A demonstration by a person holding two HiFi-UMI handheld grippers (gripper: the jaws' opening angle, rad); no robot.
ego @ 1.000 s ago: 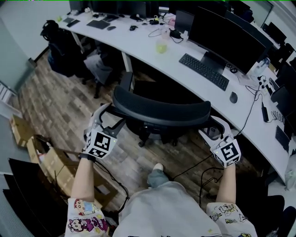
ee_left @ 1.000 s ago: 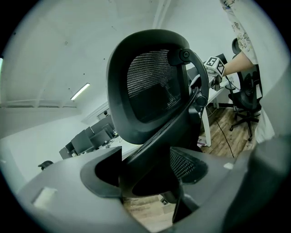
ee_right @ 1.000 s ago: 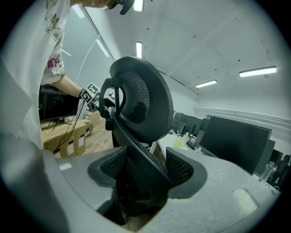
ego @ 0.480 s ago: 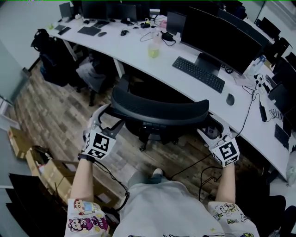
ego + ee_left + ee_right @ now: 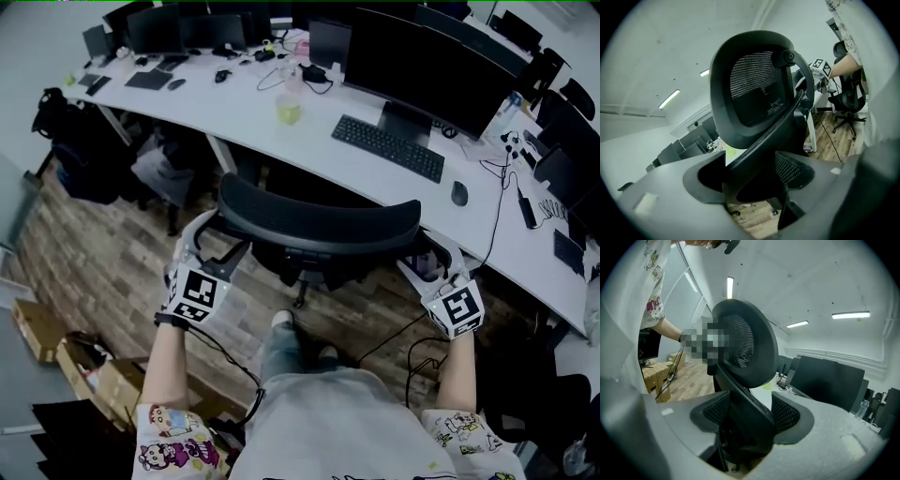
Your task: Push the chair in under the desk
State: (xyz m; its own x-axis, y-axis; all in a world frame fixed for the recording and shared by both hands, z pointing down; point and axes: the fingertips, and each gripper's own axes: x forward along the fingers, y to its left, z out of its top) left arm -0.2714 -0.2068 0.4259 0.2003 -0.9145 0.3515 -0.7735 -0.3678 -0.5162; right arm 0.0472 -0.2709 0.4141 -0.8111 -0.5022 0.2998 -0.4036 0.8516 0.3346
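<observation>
Black chair (image 5: 319, 225), left gripper (image 5: 223, 236), right gripper (image 5: 431, 255) clasping backrest ends

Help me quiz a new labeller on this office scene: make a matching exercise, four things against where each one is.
Things
1. keyboard
2. mouse
3. cardboard boxes
4. left gripper

Places
A. on the floor, far left in the head view
B. clamped on the left end of the chair back
C. on the desk, in front of the big monitor
D. on the desk, just right of the keyboard

Pairs: 1-C, 2-D, 3-A, 4-B
</observation>
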